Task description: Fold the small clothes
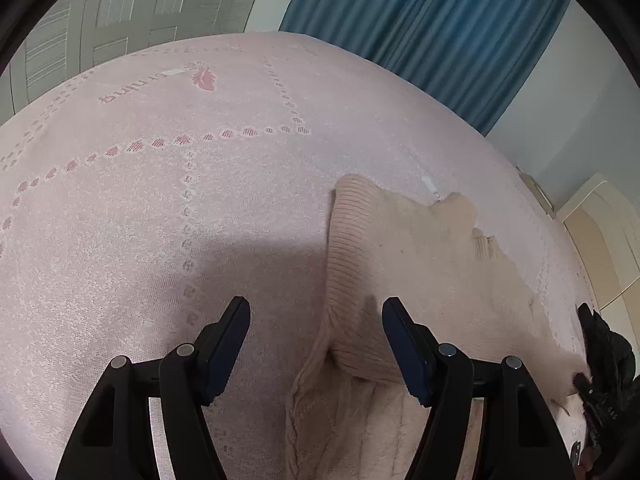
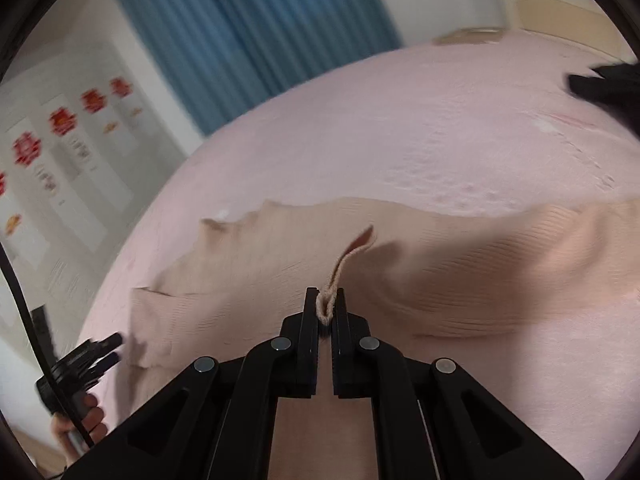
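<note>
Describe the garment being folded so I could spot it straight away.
Start at the big pink bedspread that fills both views. On it lies a beige ribbed sweater, a darker, peachier tone than the spread. The right gripper pinches a fold of its edge, and the left gripper hangs open over it.

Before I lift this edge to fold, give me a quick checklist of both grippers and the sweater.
1. Right gripper shut on the beige knit sweater edge: ok.
2. Pinch depth: only a thin fold between the pads, not ok for a hard pull.
3. Left gripper open above the ribbed edge, holding nothing: not ok yet.
4. Sweater flat on the pink bedspread: not ok, bunched.
5. Layers pinched: cannot tell.
</note>
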